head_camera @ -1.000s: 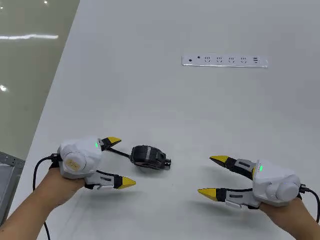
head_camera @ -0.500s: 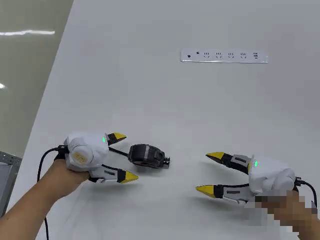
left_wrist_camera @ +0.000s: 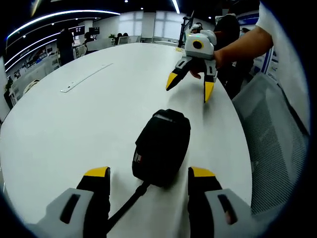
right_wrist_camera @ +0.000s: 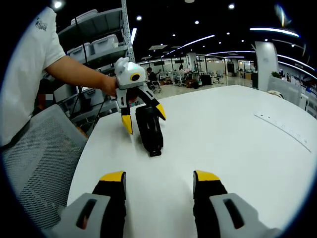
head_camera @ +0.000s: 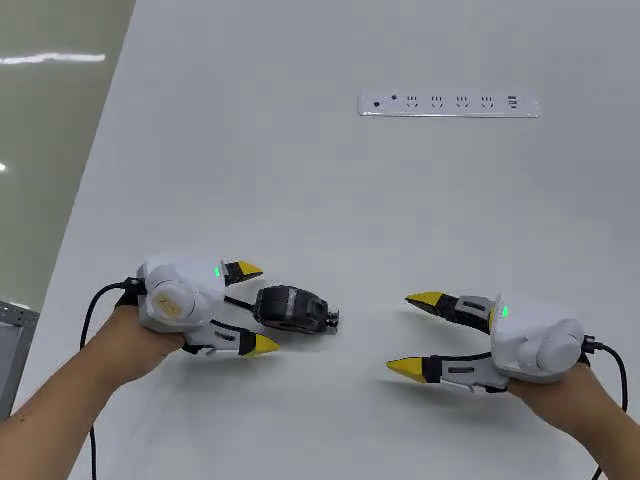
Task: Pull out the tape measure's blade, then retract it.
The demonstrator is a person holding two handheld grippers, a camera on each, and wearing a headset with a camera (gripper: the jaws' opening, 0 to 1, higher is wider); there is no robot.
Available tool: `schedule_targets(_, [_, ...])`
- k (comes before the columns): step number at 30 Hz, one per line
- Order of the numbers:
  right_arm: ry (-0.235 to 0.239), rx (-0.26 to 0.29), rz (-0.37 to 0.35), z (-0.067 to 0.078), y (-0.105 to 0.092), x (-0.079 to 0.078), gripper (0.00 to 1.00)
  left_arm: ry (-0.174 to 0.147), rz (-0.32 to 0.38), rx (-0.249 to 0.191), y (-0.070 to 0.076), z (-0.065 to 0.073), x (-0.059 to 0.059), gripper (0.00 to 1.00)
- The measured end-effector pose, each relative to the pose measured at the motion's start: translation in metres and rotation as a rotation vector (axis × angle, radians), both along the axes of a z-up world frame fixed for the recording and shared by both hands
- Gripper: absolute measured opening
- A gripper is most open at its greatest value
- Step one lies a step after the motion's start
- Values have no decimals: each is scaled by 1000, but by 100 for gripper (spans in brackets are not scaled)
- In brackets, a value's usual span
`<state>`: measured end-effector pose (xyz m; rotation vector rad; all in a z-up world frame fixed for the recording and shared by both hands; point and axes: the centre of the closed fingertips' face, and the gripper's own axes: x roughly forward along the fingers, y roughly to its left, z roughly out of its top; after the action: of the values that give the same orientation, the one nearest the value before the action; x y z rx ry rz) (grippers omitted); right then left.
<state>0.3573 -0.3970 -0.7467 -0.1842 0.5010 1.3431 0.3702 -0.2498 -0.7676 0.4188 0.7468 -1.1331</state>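
The tape measure [head_camera: 293,308] lies flat on the white surface [head_camera: 330,200], near its front-left edge: a rounded, matte black case with a rubbery look and a small tab at the end that faces my right hand-held gripper [head_camera: 410,333]. A thin black cord [left_wrist_camera: 130,204] trails from its rear, back between the jaws of my left hand-held gripper [head_camera: 257,306]. That one is spread wide, its yellow wedge-shaped tips flanking the rear half of the case; in the left gripper view [left_wrist_camera: 148,173] I see a little bare surface on either side of the case [left_wrist_camera: 162,147], so it is bracketed, not pinched. The right one is well apart from the tape measure, also spread wide and holding nothing, its pointed tips aimed towards the case; from its own view [right_wrist_camera: 160,175] the case [right_wrist_camera: 149,130] lies lengthwise ahead, between the other's jaws [right_wrist_camera: 144,120]. Both have smooth white plastic bodies with black jaw arms. Far across the smooth, slightly glossy surface lies a long, flat white power strip [head_camera: 448,104].
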Motion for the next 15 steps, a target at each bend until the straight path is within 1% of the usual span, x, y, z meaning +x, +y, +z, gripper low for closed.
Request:
schedule_targets(3, [2,-3,9,-1,1,0,54,10,-17,0,-3,-1,-2,56])
schedule_targets(5, [3,-4,11,-1,0,1,54,11,-20,2,-5,-2,-2,53])
schedule_targets(10, [5,-3,9,-1,-2,4,54,10,-22,-4,-10,-2,-1,52])
schedule_targets(15, [8,-3,8,-2,-4,5,54,17,-31,-12,-12,-2,-1,52])
